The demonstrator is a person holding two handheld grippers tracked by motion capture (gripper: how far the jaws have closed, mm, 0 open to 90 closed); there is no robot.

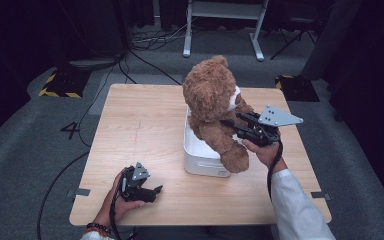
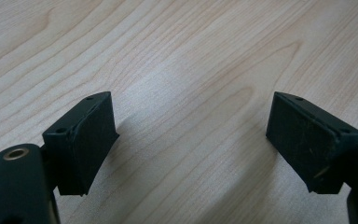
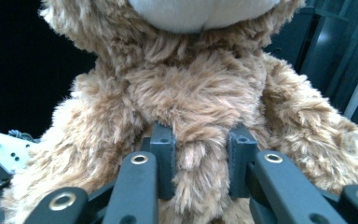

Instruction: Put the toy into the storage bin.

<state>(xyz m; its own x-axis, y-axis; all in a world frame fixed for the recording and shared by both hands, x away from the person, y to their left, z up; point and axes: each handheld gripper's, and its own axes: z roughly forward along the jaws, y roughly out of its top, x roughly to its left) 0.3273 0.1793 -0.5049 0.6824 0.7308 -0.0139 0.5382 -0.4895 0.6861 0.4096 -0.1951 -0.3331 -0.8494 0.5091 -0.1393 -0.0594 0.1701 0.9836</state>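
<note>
Wood counter (image 1: 145, 135), big. Brown teddy bear (image 1: 212, 100) sits upright in a white bin (image 1: 197, 152) right of centre, one leg hanging over the bin's near right corner. Right hand-held gripper (image 1: 230, 125), w/ grey plate on top, comes in from the right; its jaws are clamped on a tuft of the bear's chest fur (image 3: 200, 154). Left hand-held gripper (image 1: 156, 190) rests near the counter's near left edge, jaws wide apart w/ bare wood between.
</note>
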